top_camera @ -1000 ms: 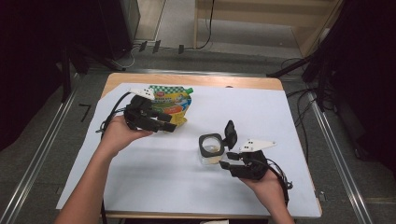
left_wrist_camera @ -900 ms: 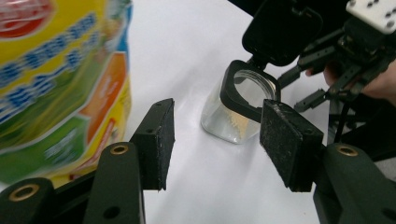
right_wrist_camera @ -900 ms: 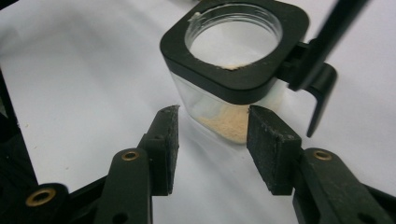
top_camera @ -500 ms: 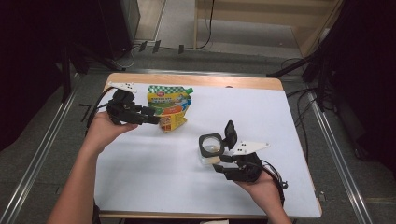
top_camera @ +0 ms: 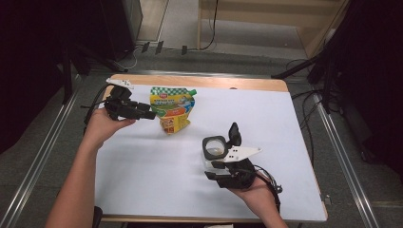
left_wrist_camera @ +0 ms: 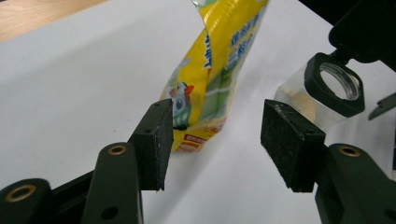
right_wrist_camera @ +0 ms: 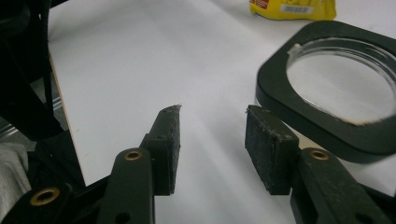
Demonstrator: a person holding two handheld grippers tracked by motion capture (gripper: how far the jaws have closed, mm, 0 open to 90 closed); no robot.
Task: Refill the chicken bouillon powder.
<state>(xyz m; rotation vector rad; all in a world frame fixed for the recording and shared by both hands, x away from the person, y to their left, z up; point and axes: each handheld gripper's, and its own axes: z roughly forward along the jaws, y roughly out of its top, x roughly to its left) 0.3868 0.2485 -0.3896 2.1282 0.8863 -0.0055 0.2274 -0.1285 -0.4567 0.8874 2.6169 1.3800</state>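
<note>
yellow pouch (top_camera: 172, 110) stands on the white surface (top_camera: 142, 175), just beside the left tongs (top_camera: 148, 115), which are spread and empty. right tongs (right_wrist_camera: 212, 119), also spread with nothing between them, sit beside the clear black-rimmed jar (top_camera: 214, 148).

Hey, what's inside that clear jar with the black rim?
The jar stands open, its flip lid up. Through the mouth it looks empty; a pale tan patch shows low inside, but what it is cannot be told.

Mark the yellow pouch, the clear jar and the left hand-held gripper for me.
yellow pouch (top_camera: 172, 110), high view, middle of its printed front.
clear jar (top_camera: 215, 147), high view, inside its black-rimmed mouth.
left hand-held gripper (left_wrist_camera: 215, 140), left gripper view, gap midway between its open fingertips.
</note>
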